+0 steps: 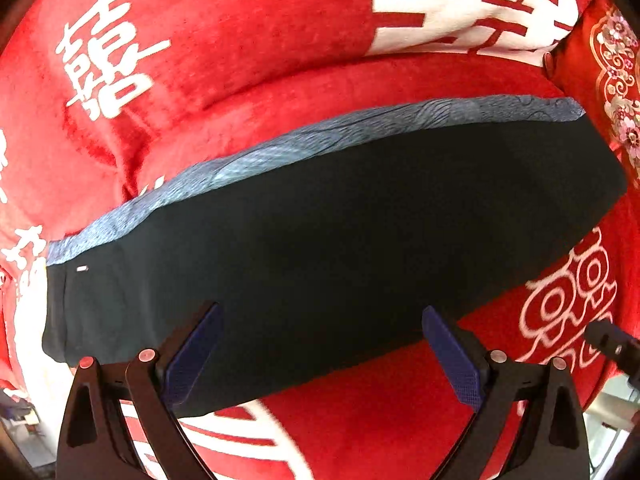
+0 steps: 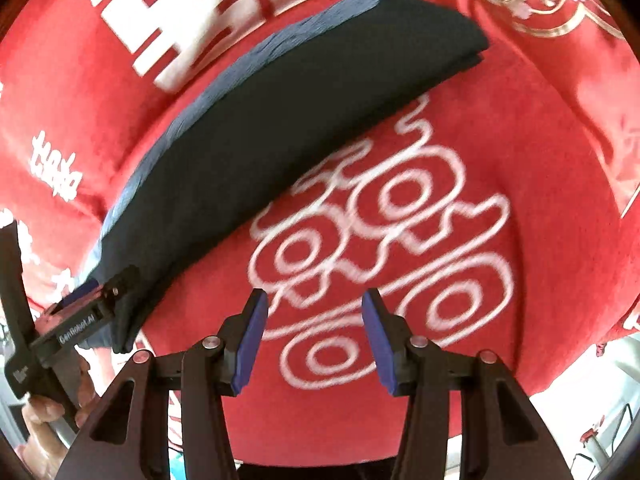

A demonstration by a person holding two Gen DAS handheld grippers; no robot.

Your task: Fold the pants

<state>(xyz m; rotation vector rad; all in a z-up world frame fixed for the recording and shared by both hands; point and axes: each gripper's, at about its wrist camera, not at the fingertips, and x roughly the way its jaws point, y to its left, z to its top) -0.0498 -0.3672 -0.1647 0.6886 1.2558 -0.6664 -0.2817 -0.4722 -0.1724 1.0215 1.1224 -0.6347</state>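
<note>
Your left gripper [image 1: 322,354] hangs spread wide over the pants [image 1: 320,248], pinching nothing; your right gripper [image 2: 314,344] is half spread, empty, beside them. Pants lie folded long on a red blanket [image 1: 248,36] — white characters, cloud swirls — with a brocade pillow [image 1: 616,80] at its far end.

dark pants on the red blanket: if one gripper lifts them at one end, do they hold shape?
Probably not. The pants lie flat in thin stacked layers, so they would likely droop and unfold. The plush red blanket probably drags on them, so a push may bunch them.
</note>
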